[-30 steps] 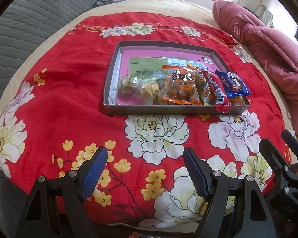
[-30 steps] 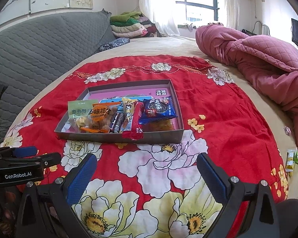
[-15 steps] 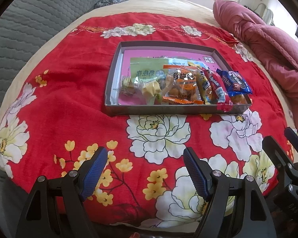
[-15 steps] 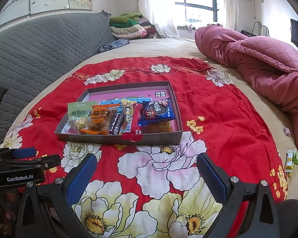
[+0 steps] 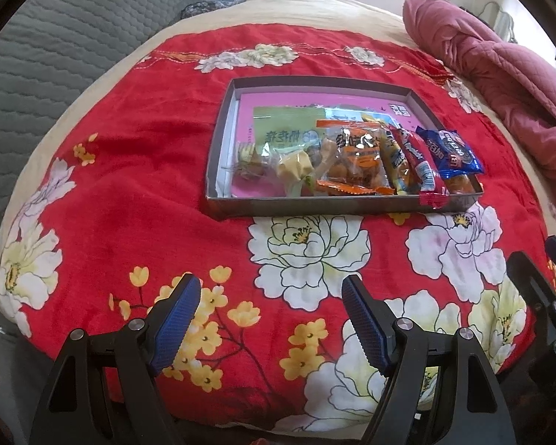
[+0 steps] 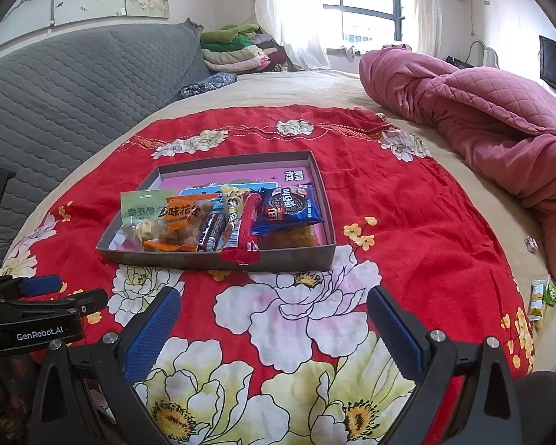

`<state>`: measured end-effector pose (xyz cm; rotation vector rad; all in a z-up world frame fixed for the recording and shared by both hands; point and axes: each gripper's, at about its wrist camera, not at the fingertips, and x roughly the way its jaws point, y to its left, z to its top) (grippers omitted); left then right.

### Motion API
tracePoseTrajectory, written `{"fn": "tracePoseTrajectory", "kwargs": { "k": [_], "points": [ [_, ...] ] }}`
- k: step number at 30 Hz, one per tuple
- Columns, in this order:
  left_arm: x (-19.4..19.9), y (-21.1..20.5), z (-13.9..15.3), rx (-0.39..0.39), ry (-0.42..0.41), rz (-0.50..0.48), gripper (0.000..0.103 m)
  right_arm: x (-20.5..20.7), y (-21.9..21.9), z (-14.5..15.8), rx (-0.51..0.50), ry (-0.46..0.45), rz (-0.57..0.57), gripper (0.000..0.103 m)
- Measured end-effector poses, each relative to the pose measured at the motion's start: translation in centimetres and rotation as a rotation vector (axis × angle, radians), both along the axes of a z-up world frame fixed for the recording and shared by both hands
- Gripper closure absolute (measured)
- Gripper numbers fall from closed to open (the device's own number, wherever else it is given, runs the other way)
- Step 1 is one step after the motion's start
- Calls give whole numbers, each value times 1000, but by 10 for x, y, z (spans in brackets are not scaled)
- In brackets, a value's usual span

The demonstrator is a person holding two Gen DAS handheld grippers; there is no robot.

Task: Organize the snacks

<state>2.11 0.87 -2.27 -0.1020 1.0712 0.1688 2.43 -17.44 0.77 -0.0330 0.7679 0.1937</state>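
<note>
Already the snack packets (image 6: 222, 218) sit crowded along the near wall of the shallow grey box (image 6: 317, 193), which rests mid-blanket on the bed, toward its near edge. The likeliest slip: a red wafer bar (image 6: 245, 228) droops over the box's near wall and a blue biscuit pack (image 6: 291, 205) lies atop the others, so a nudge could tip either onto the red floral blanket (image 6: 407, 222). Wrappers look glossy and crinkly, likely slippery to pinch. Two small green sachets (image 6: 541, 294) lie apart near the bed's right edge, easy to miss. Left tongs (image 5: 267, 319) and right tongs (image 6: 274, 328) both gape wide, empty, hovering over the blanket's near edge.
</note>
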Motion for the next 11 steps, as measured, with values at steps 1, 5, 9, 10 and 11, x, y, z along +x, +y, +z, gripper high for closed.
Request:
{"fn": "tracePoseTrajectory", "kwargs": {
  "k": [1,5,9,10,11],
  "points": [
    [0,1,-1,6,0,6,23,0,-1,-1,2,0,-2,2],
    [4,6,-3,11,-21,20,23,2,-4,-3,16,9,-10,2],
    [10,14,-1,10,-76,14,23,6,-5,-7,28,20,-15,2],
    [12,18,0,7,-89,16,23,8,-6,-8,34,22,-16,2],
    [15,24,2,15,-99,26,23,10,-8,-9,41,23,-20,2]
  ]
}}
